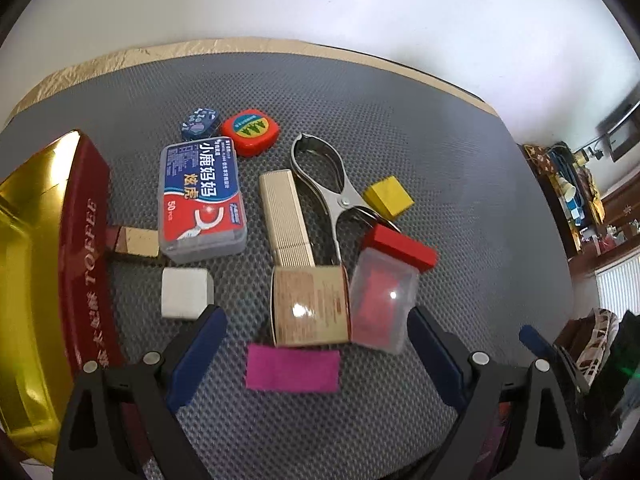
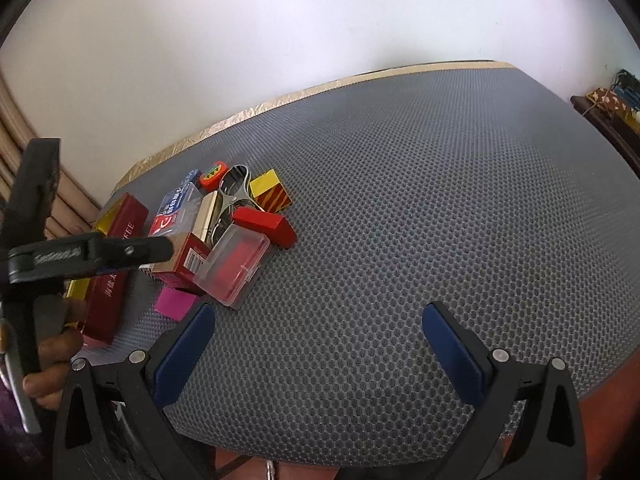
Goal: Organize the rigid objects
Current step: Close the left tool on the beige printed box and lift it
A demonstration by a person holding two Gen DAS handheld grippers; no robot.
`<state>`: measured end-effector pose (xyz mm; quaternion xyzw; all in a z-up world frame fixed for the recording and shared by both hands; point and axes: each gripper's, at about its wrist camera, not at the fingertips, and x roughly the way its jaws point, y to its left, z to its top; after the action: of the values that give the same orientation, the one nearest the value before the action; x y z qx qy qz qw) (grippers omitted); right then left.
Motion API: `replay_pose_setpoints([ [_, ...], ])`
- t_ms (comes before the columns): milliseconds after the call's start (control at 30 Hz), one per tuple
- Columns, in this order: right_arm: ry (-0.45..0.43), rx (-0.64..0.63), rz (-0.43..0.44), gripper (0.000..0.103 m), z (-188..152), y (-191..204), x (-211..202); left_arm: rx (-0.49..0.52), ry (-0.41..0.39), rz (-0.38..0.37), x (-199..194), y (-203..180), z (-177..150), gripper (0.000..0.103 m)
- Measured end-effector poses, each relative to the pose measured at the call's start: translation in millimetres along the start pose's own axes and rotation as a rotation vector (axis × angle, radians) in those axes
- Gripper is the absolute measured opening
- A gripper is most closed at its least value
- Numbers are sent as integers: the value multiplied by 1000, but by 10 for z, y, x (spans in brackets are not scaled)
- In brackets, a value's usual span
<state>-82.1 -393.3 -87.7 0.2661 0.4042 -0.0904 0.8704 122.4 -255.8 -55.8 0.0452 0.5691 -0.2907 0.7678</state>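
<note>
grey honeycomb-mesh surface (image 2: 400, 208) with gold foil edge (image 1: 132, 56), plain white wall (image 1: 320, 4) behind, cluttered dark wood shelf (image 1: 576, 188) far right, white radiator (image 1: 620, 284) below it, beige curtain folds (image 2: 10, 148) at left

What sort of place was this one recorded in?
Most likely a room in a home. A table covered by a grey honeycomb mat stands against a plain white wall, and to the right are a cluttered wooden shelf and a white radiator.
</note>
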Motion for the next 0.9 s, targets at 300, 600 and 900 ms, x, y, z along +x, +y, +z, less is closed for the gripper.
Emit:
replay_pose_setpoints([
  [300,41,43,18,103,-6,-84,119,-1,24,68,230,81,127,60],
  [600,34,57,20,103,9,-153,103,-91,0,7,166,369,151,43],
  [900,53,9,51,103,-52,-40,129,-68,-198,21,-807,351,-135,43],
])
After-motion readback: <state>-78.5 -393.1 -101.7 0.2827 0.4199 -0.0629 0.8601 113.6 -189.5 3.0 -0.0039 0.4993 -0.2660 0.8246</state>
